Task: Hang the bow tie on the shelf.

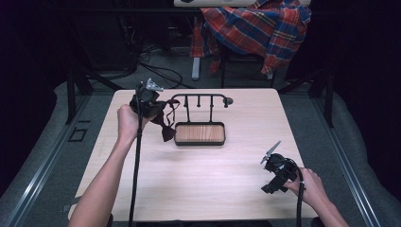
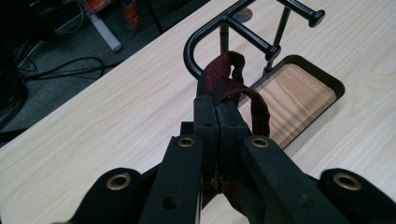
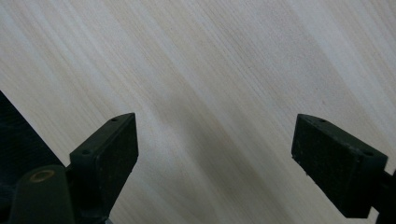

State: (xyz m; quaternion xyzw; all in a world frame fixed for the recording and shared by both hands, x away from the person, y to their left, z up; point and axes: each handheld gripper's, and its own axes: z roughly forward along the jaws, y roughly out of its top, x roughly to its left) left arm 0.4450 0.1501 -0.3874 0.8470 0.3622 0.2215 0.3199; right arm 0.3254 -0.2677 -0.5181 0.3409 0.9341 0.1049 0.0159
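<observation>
Hard to read: the dark red patterned fabric strap [image 2: 223, 79] runs down between the left gripper [image 2: 217, 109] jaws and its lower end is lost behind the gripper's black linkage in the left gripper view. In the high view the same strap [image 1: 166, 124] hangs as a dark bunch under the gripper [image 1: 150, 101]; its exact shape is too small and dark to make out there. The person's left hand [image 1: 126, 122] covers the back of that gripper.

Left jaws: closed tight on the strap. A loop of it sticks out past the jaw tips and a band curves off to one side.

Strap position: held up off the light wood table [image 1: 213, 179], just beside the curved end of the black metal rack with pegs [image 2: 243, 28]. Whether the loop touches the bar, can't tell. The rack's wood-bottomed black tray [image 2: 299, 93] sits just past the tips.

Right gripper [image 1: 276, 177]: near the table's right front corner, well apart from strap and rack, in the person's right hand [image 1: 307, 187]. Jaws spread wide, bare tabletop [image 3: 210, 93] between them.
</observation>
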